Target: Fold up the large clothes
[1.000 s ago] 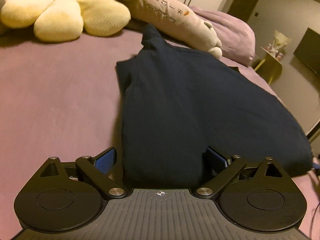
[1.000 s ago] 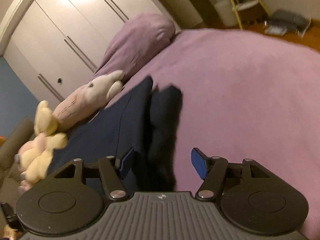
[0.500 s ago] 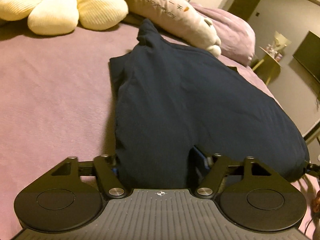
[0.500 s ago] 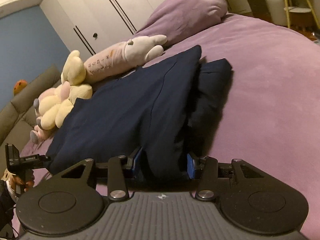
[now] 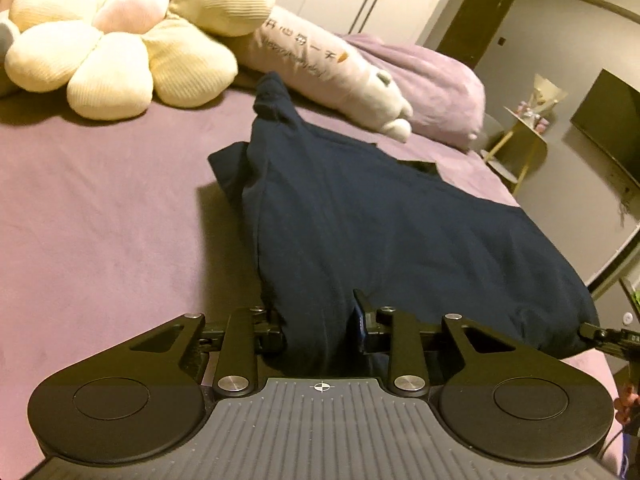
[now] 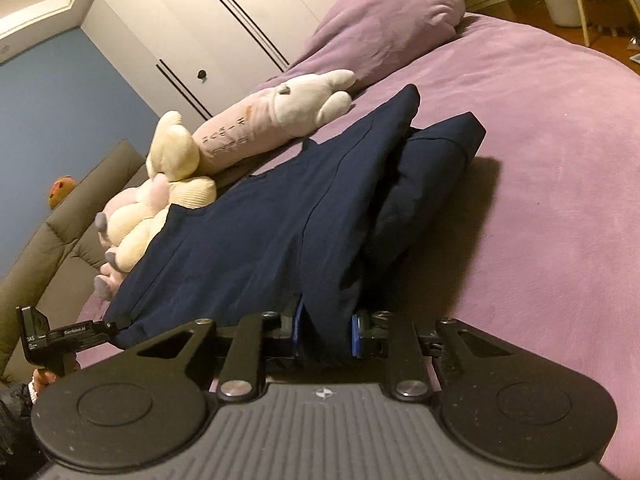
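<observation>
A large navy garment [image 5: 380, 220] lies on the purple bed, with its sides folded in. My left gripper [image 5: 318, 320] is shut on its near left corner. My right gripper [image 6: 326, 330] is shut on the near right corner of the same garment [image 6: 280, 208], where a folded sleeve [image 6: 432, 176] lies alongside. The cloth hides most of both sets of pads. Each gripper shows at the edge of the other's view: the right one [image 5: 600, 334] and the left one [image 6: 60, 334].
A yellow flower plush [image 5: 120, 48], a long pink-and-white plush [image 5: 332, 68] and a purple pillow [image 5: 432, 84] lie at the head of the purple bed [image 5: 100, 220]. White wardrobe doors [image 6: 224, 28] stand behind. A yellow side table [image 5: 524, 148] and a TV [image 5: 608, 120] stand beyond the bed.
Both grippers went from open, straddling the hem, to shut on it. Both views have shifted and the garment's near edge looks bunched between the fingers.
</observation>
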Available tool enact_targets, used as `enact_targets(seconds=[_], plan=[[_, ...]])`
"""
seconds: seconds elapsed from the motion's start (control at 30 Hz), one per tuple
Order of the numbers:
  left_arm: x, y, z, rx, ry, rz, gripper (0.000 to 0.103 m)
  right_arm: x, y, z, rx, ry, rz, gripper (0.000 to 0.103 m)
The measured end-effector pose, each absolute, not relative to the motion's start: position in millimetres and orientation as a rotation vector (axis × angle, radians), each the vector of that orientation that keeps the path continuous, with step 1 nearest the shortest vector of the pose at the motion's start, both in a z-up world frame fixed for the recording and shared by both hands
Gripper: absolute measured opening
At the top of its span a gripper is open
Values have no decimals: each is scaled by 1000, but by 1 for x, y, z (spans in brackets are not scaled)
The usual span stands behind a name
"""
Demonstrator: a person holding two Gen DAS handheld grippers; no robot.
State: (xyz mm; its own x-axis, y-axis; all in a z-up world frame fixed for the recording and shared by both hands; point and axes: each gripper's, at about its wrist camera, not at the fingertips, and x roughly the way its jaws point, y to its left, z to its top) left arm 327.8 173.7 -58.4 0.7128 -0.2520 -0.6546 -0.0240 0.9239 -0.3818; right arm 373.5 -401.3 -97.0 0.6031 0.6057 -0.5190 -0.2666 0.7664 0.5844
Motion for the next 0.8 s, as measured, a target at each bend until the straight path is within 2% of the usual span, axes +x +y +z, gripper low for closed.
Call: enact_targets(seconds=[0.5,0.57,0.63,0.67,0.73,0.8], plan=[[218,178,-32,-438,817,-159,32,276,-424,-75,552,883,552,21],[203,178,-42,-444,844,-133,34,257,-428,-78,562,903,533,22],[199,180,-55,-451,879,-77,42,244,-430,-83,546,915,483,25],[198,181,-61,-467,899,-47,44,241,-429,-84,541,919,450,31],[196,187,-65,-498,910,8,57,237,-428,-85,520,923,350,42],[188,194,-60,-492,889,78,63,231,-424,-76,442,901,258,63]])
